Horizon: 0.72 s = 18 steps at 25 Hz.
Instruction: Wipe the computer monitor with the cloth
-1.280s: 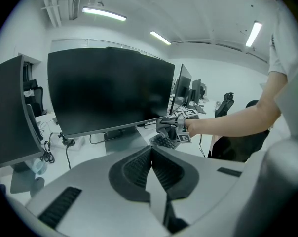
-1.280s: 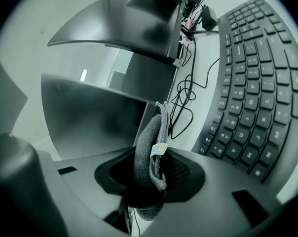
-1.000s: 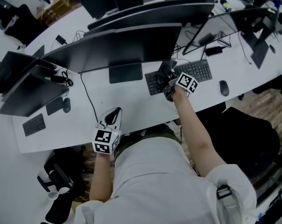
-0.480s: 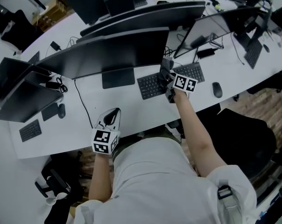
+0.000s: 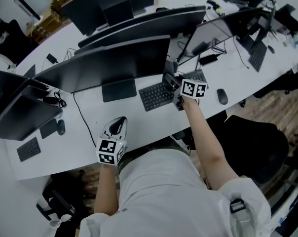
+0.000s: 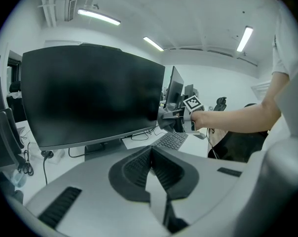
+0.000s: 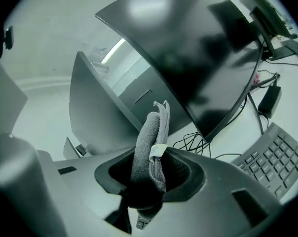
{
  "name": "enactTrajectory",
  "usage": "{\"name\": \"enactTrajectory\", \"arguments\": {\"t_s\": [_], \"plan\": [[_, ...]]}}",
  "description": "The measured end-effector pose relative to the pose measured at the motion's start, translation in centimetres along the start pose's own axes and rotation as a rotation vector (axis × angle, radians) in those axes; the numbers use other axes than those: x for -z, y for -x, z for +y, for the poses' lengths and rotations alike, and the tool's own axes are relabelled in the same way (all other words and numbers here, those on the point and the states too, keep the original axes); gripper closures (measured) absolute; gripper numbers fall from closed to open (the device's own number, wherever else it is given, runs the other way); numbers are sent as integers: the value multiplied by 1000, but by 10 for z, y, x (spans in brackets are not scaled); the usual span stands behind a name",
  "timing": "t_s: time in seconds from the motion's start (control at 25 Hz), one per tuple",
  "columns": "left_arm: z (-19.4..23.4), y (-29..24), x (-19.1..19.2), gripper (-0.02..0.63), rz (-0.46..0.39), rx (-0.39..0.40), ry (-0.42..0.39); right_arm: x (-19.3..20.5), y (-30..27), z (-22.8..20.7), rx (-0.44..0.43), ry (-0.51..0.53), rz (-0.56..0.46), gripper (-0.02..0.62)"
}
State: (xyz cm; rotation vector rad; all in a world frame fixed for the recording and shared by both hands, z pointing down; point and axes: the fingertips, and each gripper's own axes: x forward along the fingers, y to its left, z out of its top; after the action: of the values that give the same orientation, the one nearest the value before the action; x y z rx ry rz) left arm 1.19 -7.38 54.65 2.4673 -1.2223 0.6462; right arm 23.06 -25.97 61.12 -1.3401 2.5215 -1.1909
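The wide black monitor (image 5: 114,63) stands at the middle of the white desk (image 5: 85,127); its dark screen (image 6: 90,98) fills the left gripper view. My right gripper (image 5: 174,87) hovers over the keyboard (image 5: 156,95) by the monitor's lower right corner. It is shut on a folded grey cloth (image 7: 150,147) that sticks up between its jaws (image 7: 151,169). From the left gripper view the cloth (image 6: 165,120) sits just off the screen's right edge. My left gripper (image 5: 118,126) rests low near the desk's front edge, shut and holding nothing (image 6: 151,154).
A second dark screen (image 5: 223,26) angles in at the right, with cables and a power brick (image 5: 208,59) behind the keyboard. A mouse (image 5: 221,97) lies right of the keyboard. More monitors (image 5: 20,107) stand left. An office chair (image 5: 252,142) stands right of me.
My right gripper with the cloth has drifted slightly right along the keyboard, past the monitor's right edge. The head view has shifted. The left gripper has stayed put.
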Motion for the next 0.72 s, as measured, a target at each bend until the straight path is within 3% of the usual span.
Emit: {"name": "enactTrajectory", "arguments": {"t_s": [0.72], "plan": [[13,3,-27,603,-78,109,-20,-90,49,88,-30,142,-180,449]]}}
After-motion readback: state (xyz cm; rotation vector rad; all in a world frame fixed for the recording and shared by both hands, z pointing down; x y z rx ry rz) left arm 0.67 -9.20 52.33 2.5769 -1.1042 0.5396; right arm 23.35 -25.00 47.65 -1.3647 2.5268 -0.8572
